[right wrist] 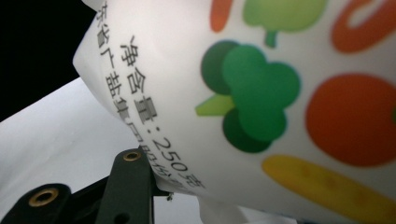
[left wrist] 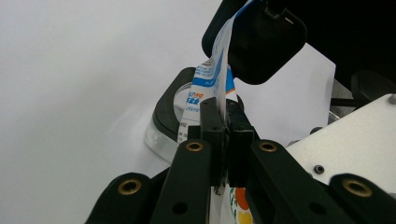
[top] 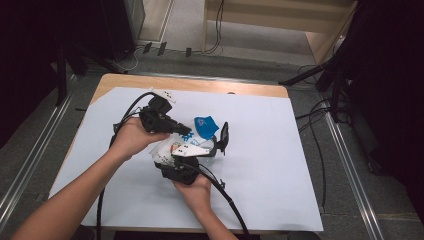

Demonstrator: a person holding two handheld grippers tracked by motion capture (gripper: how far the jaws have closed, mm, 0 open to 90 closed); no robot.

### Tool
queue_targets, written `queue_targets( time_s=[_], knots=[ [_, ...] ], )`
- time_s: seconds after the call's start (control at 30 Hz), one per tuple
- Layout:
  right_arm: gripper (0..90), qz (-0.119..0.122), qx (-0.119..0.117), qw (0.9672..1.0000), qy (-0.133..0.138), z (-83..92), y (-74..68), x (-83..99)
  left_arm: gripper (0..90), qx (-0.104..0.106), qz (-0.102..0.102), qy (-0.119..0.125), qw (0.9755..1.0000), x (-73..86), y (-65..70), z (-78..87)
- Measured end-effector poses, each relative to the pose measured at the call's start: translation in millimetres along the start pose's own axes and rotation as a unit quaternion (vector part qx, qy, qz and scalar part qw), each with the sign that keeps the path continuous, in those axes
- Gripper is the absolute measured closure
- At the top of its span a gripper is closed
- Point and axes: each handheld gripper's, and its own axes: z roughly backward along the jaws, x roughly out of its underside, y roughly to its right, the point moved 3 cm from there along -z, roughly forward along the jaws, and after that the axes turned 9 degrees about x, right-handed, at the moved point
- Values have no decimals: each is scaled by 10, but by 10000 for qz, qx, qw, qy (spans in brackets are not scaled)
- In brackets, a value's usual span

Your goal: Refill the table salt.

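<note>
The left gripper [left wrist: 223, 126] has its jaws pressed fully together on a thin strip of the bag [left wrist: 215, 77], a flat band of film pinched edge-on between the two black pads. In the left gripper view that strip runs from the pads up toward one o'clock, white with a blue band and small blue and black print, and it passes in front of a black rounded plate at the upper right. Below the pads, at six o'clock, a bit of orange and green print shows on the same film.

The right gripper [top: 216, 145] stands about half open; its jaws lie around the bag's body, but I cannot tell whether the pads press on it. In the right gripper view the bag [right wrist: 261, 93] bulges close above the one jaw that shows at seven o'clock. It is glossy white plastic printed with a green broccoli, orange rounds, a yellow shape at five o'clock and a curved line of black characters along its left edge.

In the high view the bag [top: 186, 146] hangs between the two hands above the middle of the table [top: 280, 165], its blue upper end at one o'clock from the left gripper [top: 189, 132]. A white sheet covers the tabletop.
</note>
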Motion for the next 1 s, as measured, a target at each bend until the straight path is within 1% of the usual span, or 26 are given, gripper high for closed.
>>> queue_targets(
  time_s=[0.2,0.33,0.47,0.6,0.77,0.83,1.0],
  knots=[
    [548,-98,-108,9999,-20,-9,-18,-6,897,-36,-7,-54,10000,-3,4,-19],
    [541,-131,-143,9998,-33,-12,-29,-11,895,26,23,-57,10000,-2,1,-30],
    [531,-154,-132,9998,-29,-19,-33,-16,893,30,15,-77,10000,-8,4,-44],
    [556,-232,-174,9996,-22,-12,-24,-21,882,60,18,-86,9999,-13,17,-62],
    [573,-290,-99,9995,2,-1,-11,-7,843,72,-14,-55,10000,-2,41,-42],
    [576,-239,-100,9997,19,2,-10,-2,832,62,-35,-66,10000,8,57,-33],
    [586,-242,-66,9997,76,20,-16,5,804,72,-90,-63,9999,21,84,15]
  ],
)
